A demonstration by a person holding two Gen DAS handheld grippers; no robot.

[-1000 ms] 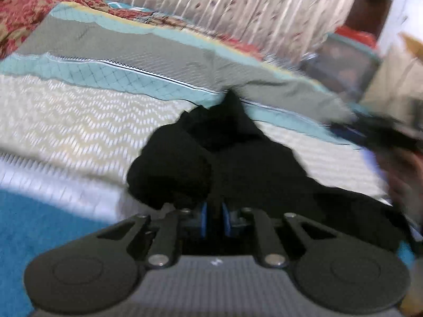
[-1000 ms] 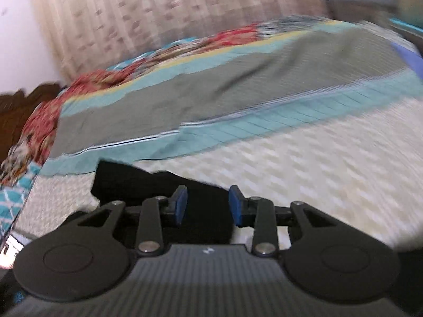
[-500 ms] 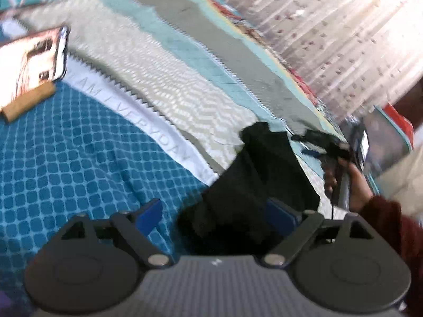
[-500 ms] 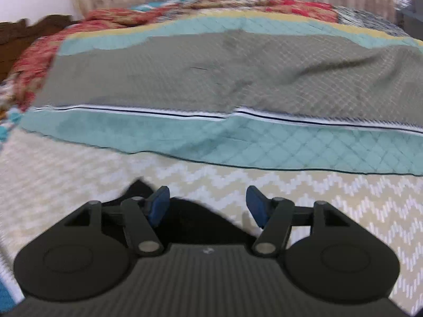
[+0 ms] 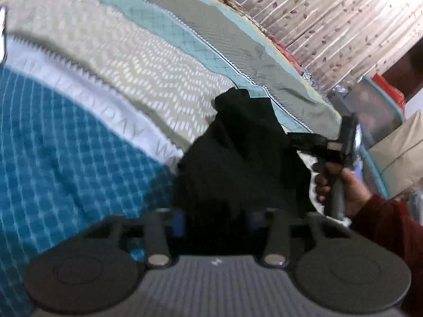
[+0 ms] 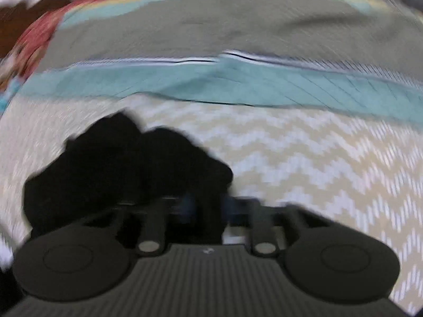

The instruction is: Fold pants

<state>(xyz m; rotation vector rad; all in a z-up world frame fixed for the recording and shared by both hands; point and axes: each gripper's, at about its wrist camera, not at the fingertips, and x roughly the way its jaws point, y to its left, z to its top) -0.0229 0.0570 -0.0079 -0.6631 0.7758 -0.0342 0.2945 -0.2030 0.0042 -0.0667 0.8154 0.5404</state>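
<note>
The black pants (image 5: 238, 153) lie bunched on the bed quilt (image 5: 105, 60); they also show in the right wrist view (image 6: 119, 163). My left gripper (image 5: 215, 216) has its blue pads on either side of the near end of the cloth, jaws partly closed around it. My right gripper (image 6: 207, 203) is blurred, with its pads close together at the right edge of the pants. From the left wrist view the right gripper (image 5: 296, 138) touches the pants' far right side, held by a hand (image 5: 343, 185) in a red sleeve.
The quilt has blue, cream zigzag, teal and grey bands (image 6: 238, 26). A patterned curtain (image 5: 330, 13) hangs behind the bed. A clear storage box (image 5: 375, 111) and a beige bundle (image 5: 404, 153) stand off the bed's right side. A dark headboard (image 6: 15, 21) is at far left.
Both grippers have narrowed from wide open half a second ago onto the pants. The left gripper had let go a second ago and now sits closer to the cloth.
</note>
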